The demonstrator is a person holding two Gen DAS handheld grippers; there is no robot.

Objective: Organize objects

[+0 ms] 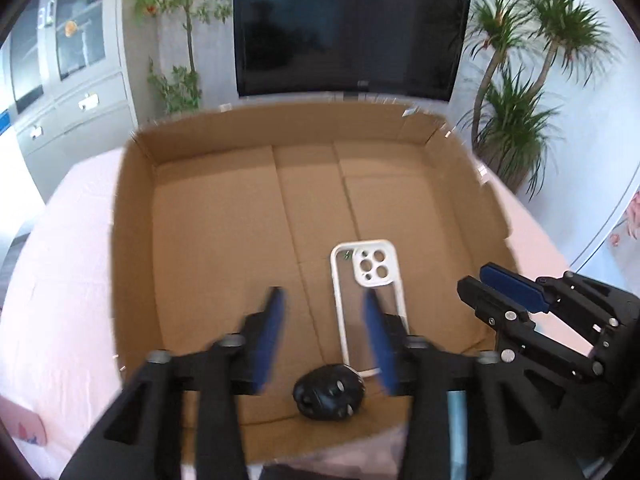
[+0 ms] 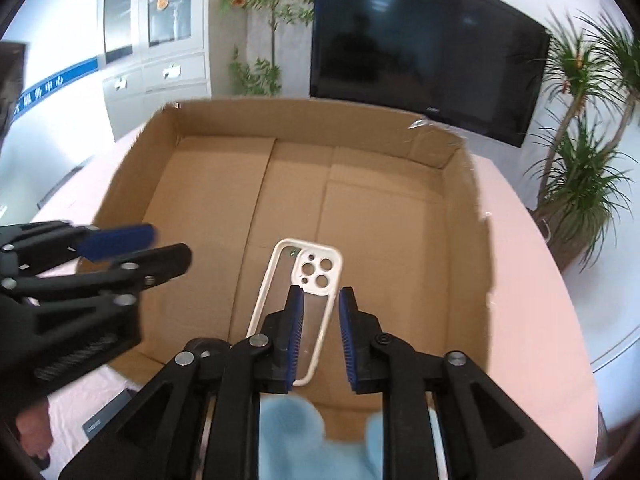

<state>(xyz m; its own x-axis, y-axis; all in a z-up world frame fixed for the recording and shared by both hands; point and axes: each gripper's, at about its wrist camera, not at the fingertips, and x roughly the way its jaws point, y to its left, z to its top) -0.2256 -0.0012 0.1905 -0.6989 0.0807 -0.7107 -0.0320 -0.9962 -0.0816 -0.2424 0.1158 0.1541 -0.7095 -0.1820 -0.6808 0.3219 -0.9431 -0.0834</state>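
Note:
An open cardboard box (image 1: 136, 240) (image 2: 468, 240) sits on a pink-covered table. A white phone case (image 1: 360, 268) (image 2: 316, 264) with a clear back lies flat on the box floor, near the front. A black rounded object (image 1: 330, 396) lies just in front of the case, by the near wall. My left gripper (image 1: 324, 308) (image 2: 160, 246) hovers open above both, with nothing between its blue pads. My right gripper (image 2: 322, 300) (image 1: 476, 278) stands over the case with a narrow gap between its pads, and nothing is gripped. A blurred light-blue thing (image 2: 292, 420) shows beneath it.
The pink tablecloth (image 1: 60, 300) surrounds the box. A dark flat item (image 2: 108, 412) lies on the table left of the box front, near a person's hand (image 2: 32, 432). Behind stand a black screen (image 1: 348, 28), potted plants (image 1: 520, 120) and a grey cabinet (image 1: 72, 80).

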